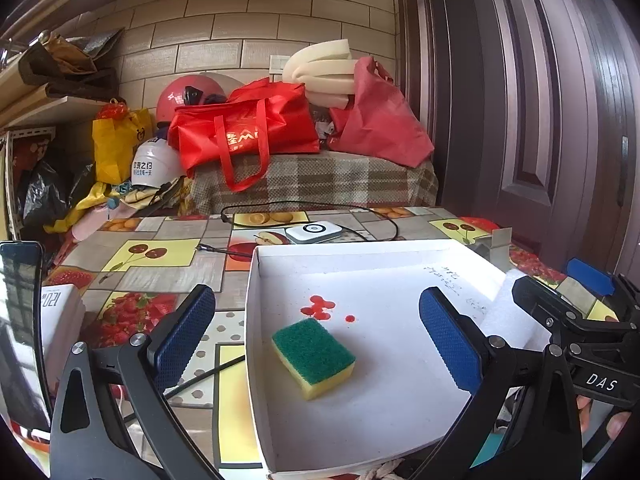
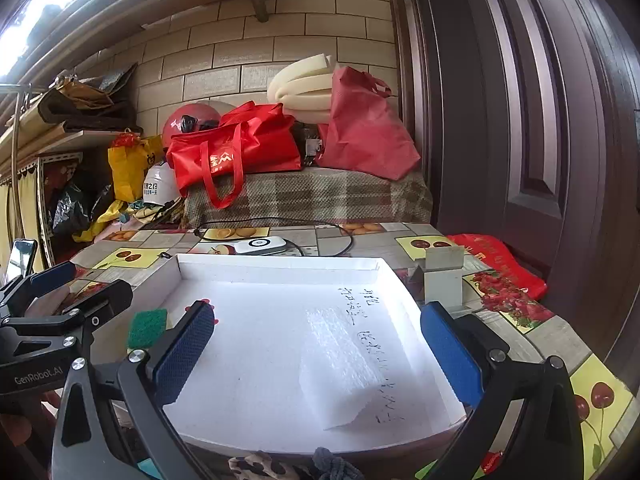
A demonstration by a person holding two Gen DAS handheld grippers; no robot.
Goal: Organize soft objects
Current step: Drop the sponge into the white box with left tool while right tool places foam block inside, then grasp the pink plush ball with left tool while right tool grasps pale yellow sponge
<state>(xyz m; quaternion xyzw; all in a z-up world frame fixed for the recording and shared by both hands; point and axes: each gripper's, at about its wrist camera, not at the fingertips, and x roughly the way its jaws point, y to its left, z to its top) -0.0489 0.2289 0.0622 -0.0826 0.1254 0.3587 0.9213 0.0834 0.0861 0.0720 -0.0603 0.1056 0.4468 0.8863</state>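
Observation:
A green-topped yellow sponge (image 1: 314, 358) lies on the floor of a shallow white box (image 1: 360, 248). My left gripper (image 1: 316, 294) is open, its blue pads wide on either side of the sponge without touching it. A white foam sheet (image 2: 340, 360) lies flat in the right half of the box (image 2: 276, 260), over some handwriting. My right gripper (image 2: 316, 312) is open above the foam sheet, nothing between its pads. In the left wrist view, the right gripper (image 1: 556, 280) shows at the box's right side, by the foam sheet (image 1: 508, 312). In the right wrist view, the left gripper (image 2: 80, 280) and the sponge (image 2: 146, 326) show at left.
The box sits on a fruit-print tablecloth (image 1: 160, 252). Behind it lie a white device (image 1: 314, 232) and a black cable (image 1: 384, 220). A phone (image 1: 20, 320) stands at left, a small grey stand (image 2: 444, 276) at right. Patterned cloth (image 2: 256, 464) lies at the near edge. Red bags (image 1: 244, 128) pile up behind.

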